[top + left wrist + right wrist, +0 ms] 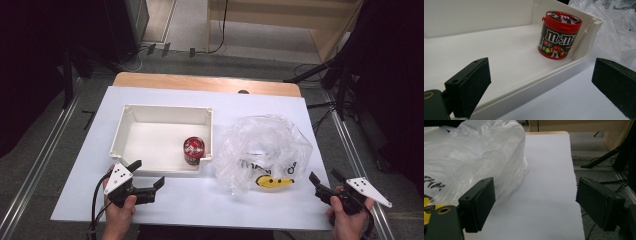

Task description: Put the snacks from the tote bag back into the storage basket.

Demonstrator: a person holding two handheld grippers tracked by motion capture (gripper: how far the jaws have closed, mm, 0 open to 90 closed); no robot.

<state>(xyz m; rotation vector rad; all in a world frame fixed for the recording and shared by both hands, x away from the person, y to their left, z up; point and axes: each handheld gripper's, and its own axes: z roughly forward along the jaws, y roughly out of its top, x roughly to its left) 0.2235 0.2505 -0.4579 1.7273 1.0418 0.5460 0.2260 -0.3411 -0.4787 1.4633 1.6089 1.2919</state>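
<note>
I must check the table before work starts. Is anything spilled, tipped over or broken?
Nothing stands out. The candy tub stands upright, lid shut, in a corner of the white bin. The plastic bag lies crumpled beside the bin, with nothing spilled around it.

A red M&M's tub (560, 33) stands upright in the white tray's (506, 50) corner, crumpled plastic bag (614, 27) beyond.
</note>
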